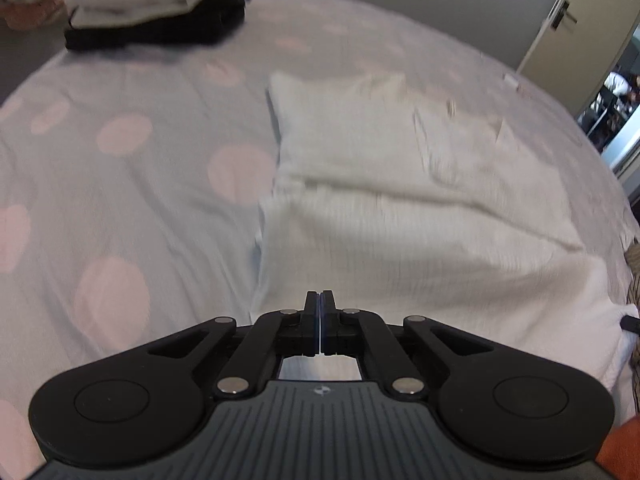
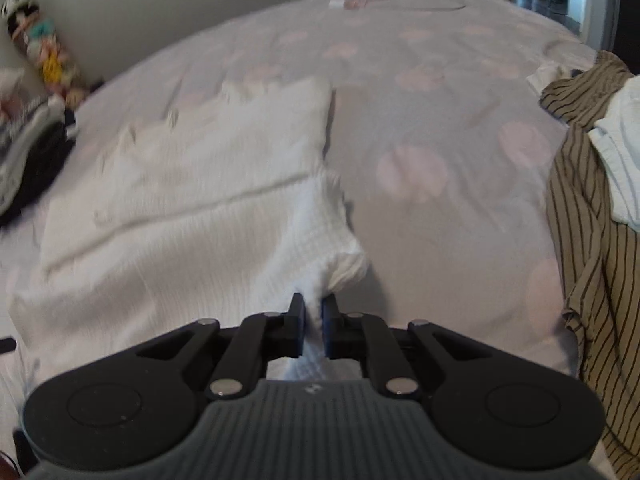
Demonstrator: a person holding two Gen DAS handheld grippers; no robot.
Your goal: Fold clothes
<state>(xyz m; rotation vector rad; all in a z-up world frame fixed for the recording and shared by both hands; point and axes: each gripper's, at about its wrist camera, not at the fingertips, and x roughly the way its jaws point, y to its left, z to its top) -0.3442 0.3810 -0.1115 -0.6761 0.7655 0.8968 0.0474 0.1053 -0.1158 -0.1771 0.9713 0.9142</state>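
Note:
A white crinkled garment (image 1: 400, 216) lies spread on the bed, partly folded, with a crease running across it. My left gripper (image 1: 321, 294) is over its near left edge. The pads are pressed together, with only a thin white sliver of fabric between them. In the right wrist view the same garment (image 2: 192, 184) stretches away to the left. My right gripper (image 2: 313, 300) is shut on its near right corner, and the cloth bunches up in a puffed fold (image 2: 344, 268) just beyond the fingertips.
The bedsheet (image 1: 120, 168) is pale with pink dots. A stack of folded white and black clothes (image 1: 160, 8) sits at the far left. A striped brown garment (image 2: 592, 240) with a white piece on top lies at the right. A door (image 1: 576, 20) stands beyond the bed.

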